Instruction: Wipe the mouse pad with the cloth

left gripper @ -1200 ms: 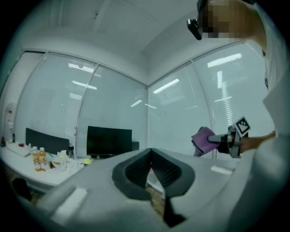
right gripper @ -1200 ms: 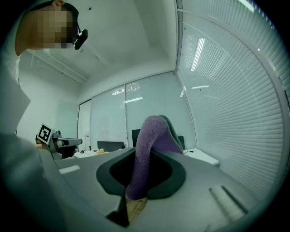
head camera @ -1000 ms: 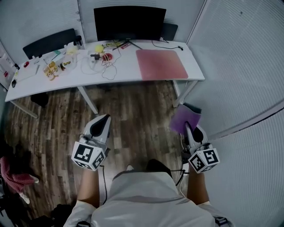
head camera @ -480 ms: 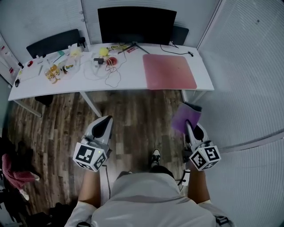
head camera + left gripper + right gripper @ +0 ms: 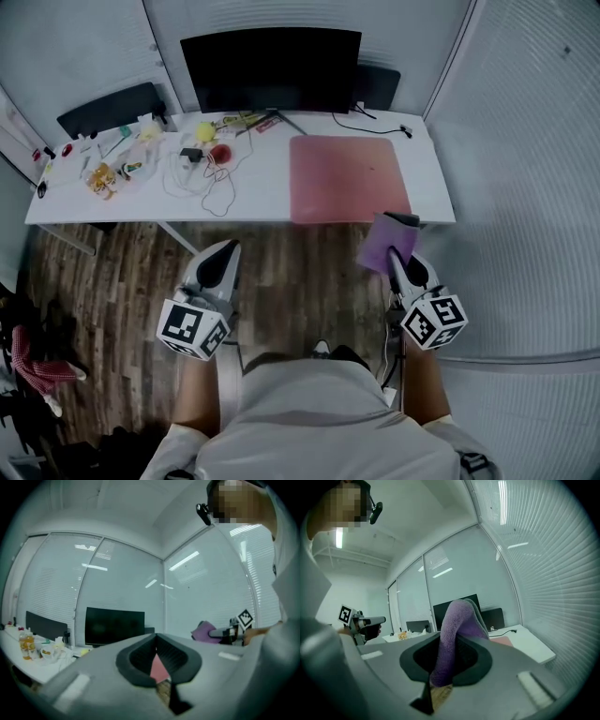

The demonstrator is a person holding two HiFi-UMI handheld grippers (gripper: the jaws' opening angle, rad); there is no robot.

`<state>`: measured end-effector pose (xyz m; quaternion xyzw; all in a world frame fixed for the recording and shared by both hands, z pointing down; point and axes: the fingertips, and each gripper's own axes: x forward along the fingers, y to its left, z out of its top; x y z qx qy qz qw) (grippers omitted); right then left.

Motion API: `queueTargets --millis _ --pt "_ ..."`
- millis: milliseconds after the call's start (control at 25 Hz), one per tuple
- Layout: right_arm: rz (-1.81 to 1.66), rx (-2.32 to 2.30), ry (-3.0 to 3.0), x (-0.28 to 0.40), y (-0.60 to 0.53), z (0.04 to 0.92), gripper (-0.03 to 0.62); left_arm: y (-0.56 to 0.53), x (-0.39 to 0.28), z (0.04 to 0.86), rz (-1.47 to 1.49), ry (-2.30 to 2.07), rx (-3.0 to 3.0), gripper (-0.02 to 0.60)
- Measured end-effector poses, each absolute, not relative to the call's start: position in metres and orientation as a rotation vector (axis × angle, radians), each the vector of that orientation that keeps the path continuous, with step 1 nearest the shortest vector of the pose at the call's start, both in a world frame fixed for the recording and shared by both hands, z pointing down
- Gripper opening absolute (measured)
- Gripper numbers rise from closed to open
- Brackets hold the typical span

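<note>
The pink mouse pad (image 5: 347,178) lies flat on the right part of the white desk (image 5: 253,192), ahead of me. My right gripper (image 5: 395,253) is shut on a purple cloth (image 5: 385,243), held in the air over the wooden floor just short of the desk's front edge. In the right gripper view the cloth (image 5: 457,630) sticks up from between the jaws, and the mouse pad (image 5: 502,641) shows beyond it. My left gripper (image 5: 227,247) is shut and holds nothing, level with the right one. In the left gripper view a slice of the mouse pad (image 5: 158,668) shows through the slit between the jaws.
A black monitor (image 5: 272,67) stands at the back of the desk. Cables (image 5: 202,173) and small items (image 5: 103,173) lie on its left half. A dark chair (image 5: 108,108) stands behind it. Blinded glass walls (image 5: 525,169) close in the right side. A red checked cloth (image 5: 33,361) lies on the floor at left.
The person has stepped toward the desk, so desk and mouse pad are nearer and lower in view. Both grippers hold the same pose, and the cloth stays gripped.
</note>
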<state>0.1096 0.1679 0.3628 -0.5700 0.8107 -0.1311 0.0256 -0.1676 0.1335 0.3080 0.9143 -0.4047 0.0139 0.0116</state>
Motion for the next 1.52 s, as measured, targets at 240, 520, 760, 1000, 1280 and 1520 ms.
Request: queueTargets --millis 240,520,760,1000,1280,1520 --pt "-0.399 -1.735 2.501 0.158 0.127 0.363 0.051 0.098 -0.12 0.314 0.097 -1.274 2.844 0.002" --pt "-0.48 -1.738 2.516 0.169 0.075 0.391 0.051 0.041 -0.098 0.331 0.115 -1.232 2.841 0.003" --pt "-0.475 -1.794 2.526 0.166 -0.003 0.396 0.051 -0.044 -0.104 0.346 0.077 -1.212 2.819 0.002" --pt "-0.471 -1.812 2.603 0.126 -0.106 0.395 0.051 -0.147 -0.139 0.352 0.045 -1.222 2.779 0.002" --pt "-0.561 -1.788 2.708 0.069 -0.202 0.421 0.051 -0.232 -0.173 0.381 0.06 -1.168 2.7 0.002" --pt "-0.663 -1.653 2.866 0.015 -0.271 0.461 0.052 -0.264 -0.188 0.41 0.093 -1.166 2.63 0.002"
